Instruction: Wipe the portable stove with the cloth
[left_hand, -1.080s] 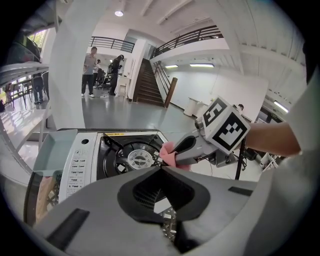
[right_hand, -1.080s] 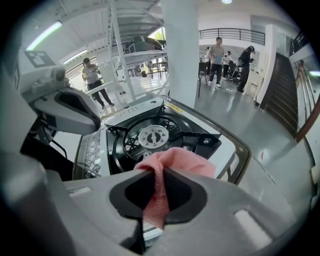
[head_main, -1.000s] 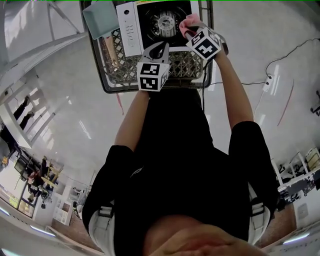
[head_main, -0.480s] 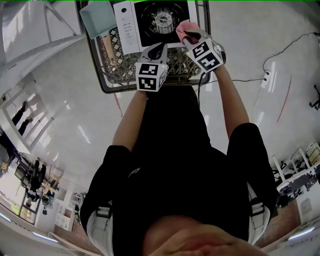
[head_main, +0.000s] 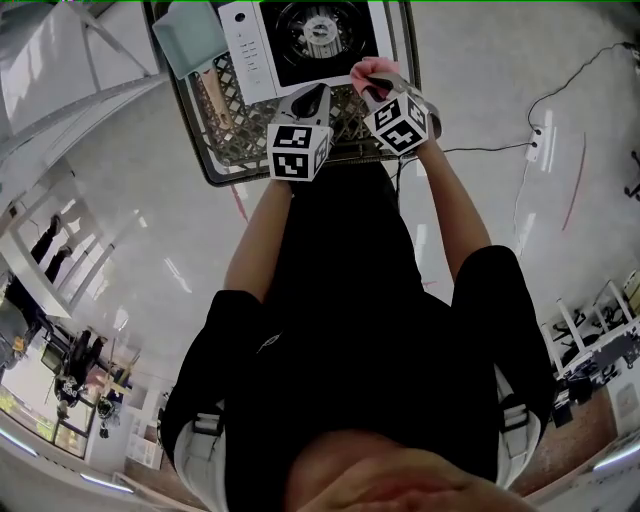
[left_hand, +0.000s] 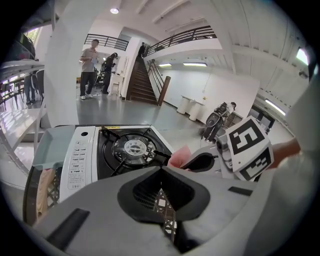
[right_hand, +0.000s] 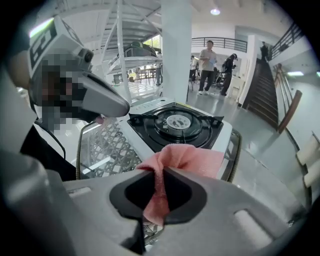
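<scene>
A small surface (head_main: 232, 140) with a clear top over a woven lattice and a dark rim stands on a pale, glossy floor (head_main: 130, 210). On it lies a stove (head_main: 300, 45) with a white control panel, and touching its left side, at the corner, a flat pale-green thing (head_main: 188, 38).

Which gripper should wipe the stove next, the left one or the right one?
The right gripper. Its jaws are pinching the pink cloth, right by the portable stove. The left gripper is shut with nothing in it, so it probably can't wipe.
</scene>
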